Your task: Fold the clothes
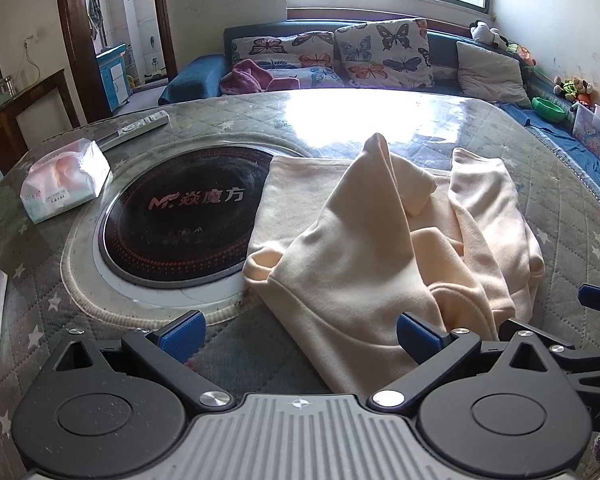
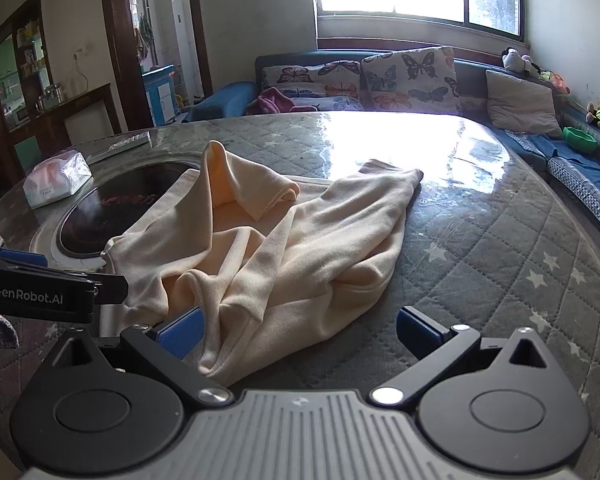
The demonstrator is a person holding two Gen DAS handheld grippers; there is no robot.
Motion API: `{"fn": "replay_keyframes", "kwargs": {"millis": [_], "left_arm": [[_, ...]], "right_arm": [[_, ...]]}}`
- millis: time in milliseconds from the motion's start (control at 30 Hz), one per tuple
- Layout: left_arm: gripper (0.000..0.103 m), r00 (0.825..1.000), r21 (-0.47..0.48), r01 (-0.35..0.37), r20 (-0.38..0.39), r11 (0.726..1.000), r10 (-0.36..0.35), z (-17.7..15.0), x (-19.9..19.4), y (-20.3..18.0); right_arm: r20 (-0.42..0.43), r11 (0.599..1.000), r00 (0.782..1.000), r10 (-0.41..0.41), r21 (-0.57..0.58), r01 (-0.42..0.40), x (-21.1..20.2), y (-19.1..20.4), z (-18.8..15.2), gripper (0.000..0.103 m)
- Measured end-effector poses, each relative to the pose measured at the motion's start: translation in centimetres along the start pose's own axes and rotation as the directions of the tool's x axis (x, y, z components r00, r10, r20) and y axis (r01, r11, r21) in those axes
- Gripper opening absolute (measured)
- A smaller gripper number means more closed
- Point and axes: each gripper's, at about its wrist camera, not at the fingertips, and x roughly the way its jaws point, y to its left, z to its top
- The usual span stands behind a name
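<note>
Left gripper (image 1: 298, 330) at bottom of frame: jaws spread wide, empty, straddling the near hem of the cream garment (image 1: 380, 248). Right gripper (image 2: 298, 330) likewise released, nothing pinched; the garment's near edge lies between its blue pads (image 2: 182, 330). Garment sits crumpled at frame centre on the quilted table cover (image 2: 500, 264), one corner overlapping the black induction hob (image 1: 172, 220) at left, a peak of fabric standing up. My read: folding not started, needs flattening first. Containers: tissue pack (image 1: 64, 178) at upper left, sealed as far as visible; green bowl (image 1: 550, 109) at far right, contents unreadable.
</note>
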Motion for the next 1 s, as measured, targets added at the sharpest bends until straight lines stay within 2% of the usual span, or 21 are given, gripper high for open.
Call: {"fn": "replay_keyframes", "kwargs": {"millis": [333, 600, 800, 933, 1000], "left_arm": [[0.103, 1.0, 0.011, -0.002, 0.007, 1.0, 0.002, 1.4, 0.8, -0.7], [0.103, 0.996, 0.048, 0.026, 0.079, 0.999, -0.03, 4.0, 1.3, -1.3], [0.102, 0.986, 0.106, 0.023, 0.165, 0.994, -0.04, 7.0, 2.8, -2.1], [0.099, 0.981, 0.144, 0.052, 0.18, 0.988, -0.077, 9.0, 4.7, -2.6], [0.089, 0.983, 0.165, 0.076, 0.154, 0.983, -0.102, 9.8, 6.2, -2.8]], "right_arm": [[-0.008, 0.999, 1.0, 0.031, 0.017, -0.03, 0.9, -0.4, 0.7, 0.103], [-0.005, 0.998, 0.999, 0.047, 0.037, -0.047, 2.0, -1.1, 2.3, 0.102], [0.011, 0.998, 0.999, 0.032, 0.046, -0.032, 3.4, -2.3, 4.6, 0.094], [0.0, 0.996, 0.999, 0.047, 0.074, -0.047, 4.7, -3.5, 6.2, 0.082], [0.0, 0.997, 0.999, 0.044, 0.067, -0.044, 5.1, -3.7, 6.7, 0.079]]}}
